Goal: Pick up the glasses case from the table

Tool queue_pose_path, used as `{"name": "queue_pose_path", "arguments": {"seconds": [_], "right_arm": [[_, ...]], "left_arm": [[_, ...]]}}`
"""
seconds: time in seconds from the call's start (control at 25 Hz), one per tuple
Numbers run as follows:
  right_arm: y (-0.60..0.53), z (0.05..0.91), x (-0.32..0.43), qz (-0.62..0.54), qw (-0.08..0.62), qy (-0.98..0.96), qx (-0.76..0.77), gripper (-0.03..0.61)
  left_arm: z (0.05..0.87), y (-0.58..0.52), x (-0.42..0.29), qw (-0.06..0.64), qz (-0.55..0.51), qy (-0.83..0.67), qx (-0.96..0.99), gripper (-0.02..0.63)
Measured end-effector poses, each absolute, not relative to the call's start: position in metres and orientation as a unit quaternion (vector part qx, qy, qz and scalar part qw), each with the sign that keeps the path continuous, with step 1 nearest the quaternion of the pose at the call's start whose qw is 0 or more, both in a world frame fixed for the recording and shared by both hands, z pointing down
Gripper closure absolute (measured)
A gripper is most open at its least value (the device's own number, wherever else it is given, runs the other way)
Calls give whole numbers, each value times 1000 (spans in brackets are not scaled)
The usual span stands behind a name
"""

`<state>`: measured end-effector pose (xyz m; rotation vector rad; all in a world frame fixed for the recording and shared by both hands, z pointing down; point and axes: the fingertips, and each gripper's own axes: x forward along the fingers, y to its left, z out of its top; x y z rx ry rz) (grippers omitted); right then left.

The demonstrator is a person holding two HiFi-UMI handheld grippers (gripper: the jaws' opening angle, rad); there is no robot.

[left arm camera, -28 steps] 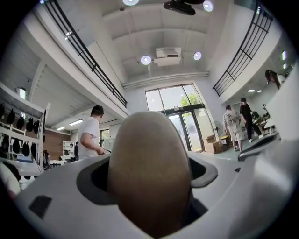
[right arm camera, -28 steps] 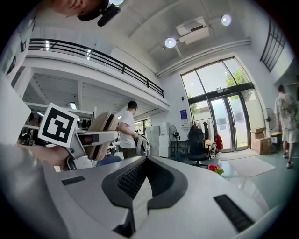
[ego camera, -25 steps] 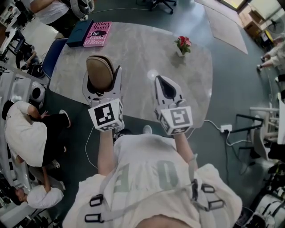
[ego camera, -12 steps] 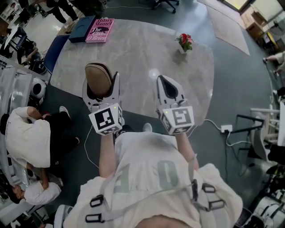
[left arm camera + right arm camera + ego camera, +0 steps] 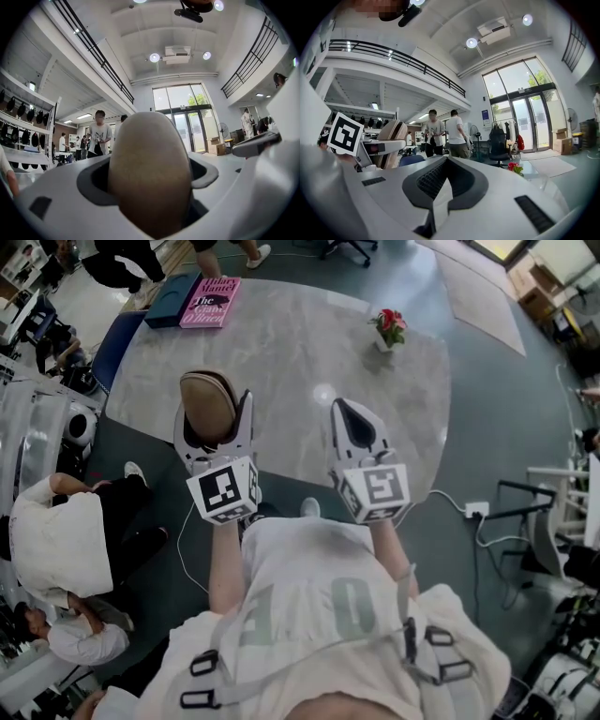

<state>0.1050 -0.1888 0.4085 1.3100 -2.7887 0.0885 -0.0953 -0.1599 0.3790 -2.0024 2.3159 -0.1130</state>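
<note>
A tan oval glasses case (image 5: 208, 406) stands on end in my left gripper (image 5: 214, 423), lifted above the near edge of the marble table (image 5: 291, 352). In the left gripper view the case (image 5: 150, 173) fills the space between the jaws and blocks the middle of the picture. My right gripper (image 5: 354, 427) hovers beside it on the right, jaws together with nothing between them. The right gripper view shows the right gripper (image 5: 436, 197) shut, with the case (image 5: 391, 143) and the left gripper's marker cube (image 5: 345, 133) off to the left.
A pink book (image 5: 210, 302) and a dark blue book (image 5: 174, 300) lie at the table's far left. A small pot of red flowers (image 5: 387, 329) stands at the far right. People (image 5: 66, 549) crouch on the floor to the left; a power strip (image 5: 476, 510) lies on the right.
Both grippers and the case have held almost still; the camera shifted slightly. People around the table's left and far side have moved.
</note>
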Motion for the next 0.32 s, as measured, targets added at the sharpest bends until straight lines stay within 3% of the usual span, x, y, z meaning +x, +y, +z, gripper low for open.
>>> {"name": "queue_pose_path", "arguments": {"seconds": [0.32], "right_arm": [[-187,415,108,34,33,-902,429,580]], "left_arm": [[382,-158,-96,34,-40,755,-654,196]]}}
